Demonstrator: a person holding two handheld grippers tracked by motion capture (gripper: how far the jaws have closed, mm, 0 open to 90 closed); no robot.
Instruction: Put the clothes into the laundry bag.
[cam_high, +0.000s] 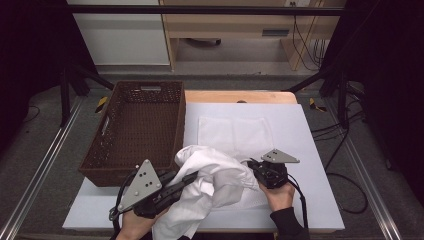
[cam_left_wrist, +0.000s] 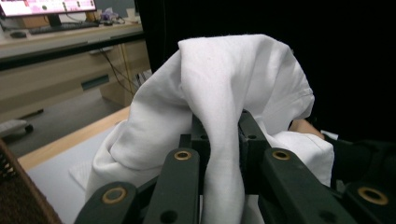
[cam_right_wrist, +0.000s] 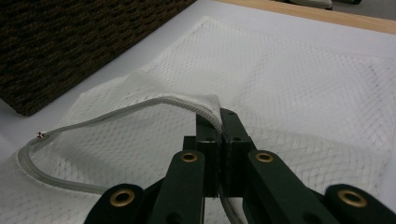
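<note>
- White garment (cam_high: 212, 182) is hanging bunched at the near edge of the worktop (cam_high: 310, 150), draped between my two grippers and spilling down over the front edge.
- I am seeing the left gripper (cam_high: 187, 178) at the lower left of the high view, its fingers (cam_left_wrist: 250, 135) pinching a fold of the garment (cam_left_wrist: 224, 93); the cloth is running down between them and billowing up above them in the left gripper view.
- The right gripper (cam_high: 254, 167) is sitting just right of the cloth bundle, with the person's hand (cam_high: 280, 195) wrapped around it from below.
- In the right gripper view its fingers (cam_right_wrist: 231, 128) are clamping tight on the zipper edge (cam_right_wrist: 140, 107) of a white mesh bag (cam_right_wrist: 289, 84), which is lying flat on the worktop with its opening lifted into an arch.
- From above, the mesh bag (cam_high: 235, 132) is showing as a pale square in the middle of the worktop; how far the garment is reaching into its mouth I cannot quite tell, since the cloth is covering that spot.
- A brown wicker basket (cam_high: 107, 150) is standing on the left side of the worktop, just beside the garment.
</note>
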